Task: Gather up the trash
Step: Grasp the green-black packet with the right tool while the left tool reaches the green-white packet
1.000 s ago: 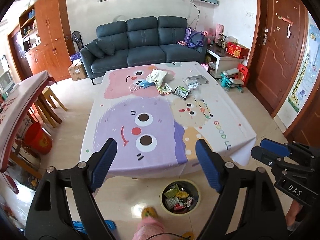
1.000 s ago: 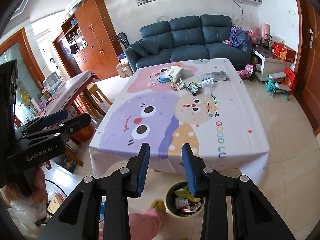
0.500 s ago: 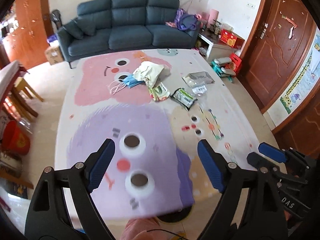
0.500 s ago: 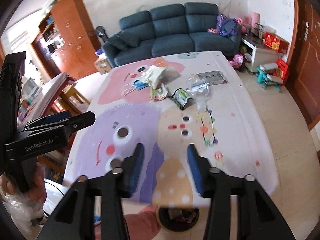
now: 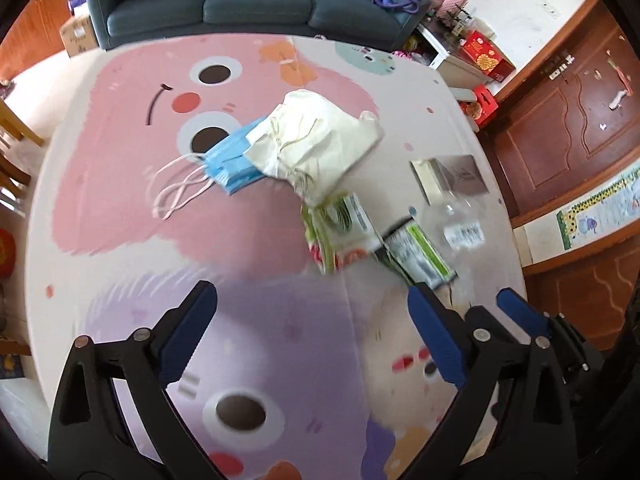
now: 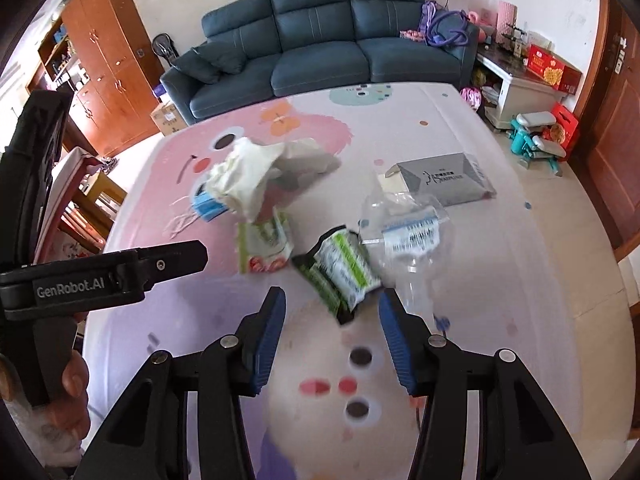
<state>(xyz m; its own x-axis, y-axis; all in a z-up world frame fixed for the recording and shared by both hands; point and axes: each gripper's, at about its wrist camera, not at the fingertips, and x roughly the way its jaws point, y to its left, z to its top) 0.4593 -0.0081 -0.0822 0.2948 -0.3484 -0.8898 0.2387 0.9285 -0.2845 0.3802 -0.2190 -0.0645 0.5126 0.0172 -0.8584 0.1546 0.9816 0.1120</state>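
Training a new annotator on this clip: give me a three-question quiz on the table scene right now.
1. True or false: the right tongs are shut on the green-and-white wrapper.
2. What lies partly under the cream cloth bag? A) grey box B) blue face masks C) clear plastic bag
3. Name the piece of trash nearest the right tongs.

Key: 1 false, both tongs open and empty. 2 B, the blue face masks. 3 the green-and-white wrapper.

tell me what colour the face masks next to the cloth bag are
Light blue with white ear loops; the face masks show best in the left wrist view.
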